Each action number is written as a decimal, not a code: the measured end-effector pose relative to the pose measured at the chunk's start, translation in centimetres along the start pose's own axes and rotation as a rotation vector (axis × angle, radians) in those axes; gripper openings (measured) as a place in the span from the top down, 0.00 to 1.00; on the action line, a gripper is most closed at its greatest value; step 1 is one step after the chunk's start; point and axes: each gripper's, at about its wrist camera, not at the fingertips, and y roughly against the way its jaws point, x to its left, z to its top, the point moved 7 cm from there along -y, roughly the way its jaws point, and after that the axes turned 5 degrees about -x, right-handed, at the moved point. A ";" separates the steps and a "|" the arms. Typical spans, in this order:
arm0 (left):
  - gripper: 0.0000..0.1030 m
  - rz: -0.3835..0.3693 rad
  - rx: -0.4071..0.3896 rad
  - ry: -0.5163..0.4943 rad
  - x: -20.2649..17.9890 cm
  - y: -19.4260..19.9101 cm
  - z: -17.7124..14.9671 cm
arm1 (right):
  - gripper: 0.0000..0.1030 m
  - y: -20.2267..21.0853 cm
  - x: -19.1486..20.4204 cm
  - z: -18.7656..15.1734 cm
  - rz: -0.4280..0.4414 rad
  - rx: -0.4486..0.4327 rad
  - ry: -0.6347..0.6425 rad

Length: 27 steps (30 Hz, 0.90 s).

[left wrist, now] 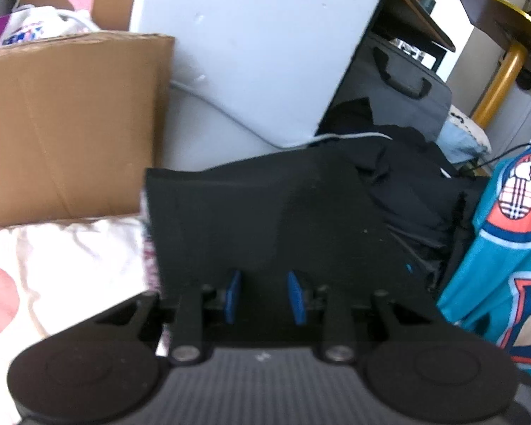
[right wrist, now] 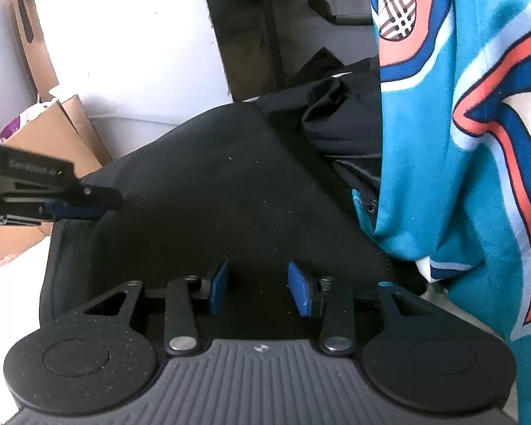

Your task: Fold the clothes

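Two grippers, black garment [right wrist: 230,191], teal jersey [right wrist: 460,141]

The left wrist view is blurred throughout. The teal printed garment [left wrist: 506,248] is cut off at 3 o'clock there, and in the right wrist view it hides part of the dark clothes pile [right wrist: 343,120]. The cardboard box [left wrist: 67,127] runs off at 9 o'clock.

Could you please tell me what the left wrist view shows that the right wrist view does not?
Only the left wrist view shows the pink-and-white bedding and a gold table leg. Only the right wrist view shows the left gripper from the side, at the edge of the black garment. Both show the black garment, the teal jersey, the cardboard box and a grey case.
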 end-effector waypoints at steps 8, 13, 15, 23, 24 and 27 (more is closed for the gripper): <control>0.69 0.035 -0.045 0.049 2.9 1.2 0.1 | 0.56 1.0 -1.6 -1.3 -0.024 0.006 -0.043; 0.67 0.084 -0.040 0.086 4.9 1.6 0.1 | 0.56 1.4 -1.6 -2.0 -0.034 0.018 -0.048; 0.64 0.090 -0.033 0.077 5.3 1.9 0.0 | 0.56 1.5 -1.6 -2.1 -0.037 0.023 -0.045; 0.38 0.098 0.071 0.014 5.6 4.3 0.2 | 0.54 2.2 -1.5 -1.6 -0.057 0.083 -0.097; 0.30 0.106 0.082 0.003 5.6 5.1 0.4 | 0.51 2.4 -1.4 -1.5 -0.061 0.097 -0.108; 0.22 0.126 0.113 -0.024 5.9 7.3 0.9 | 0.40 3.1 -0.6 -0.9 -0.058 0.124 -0.128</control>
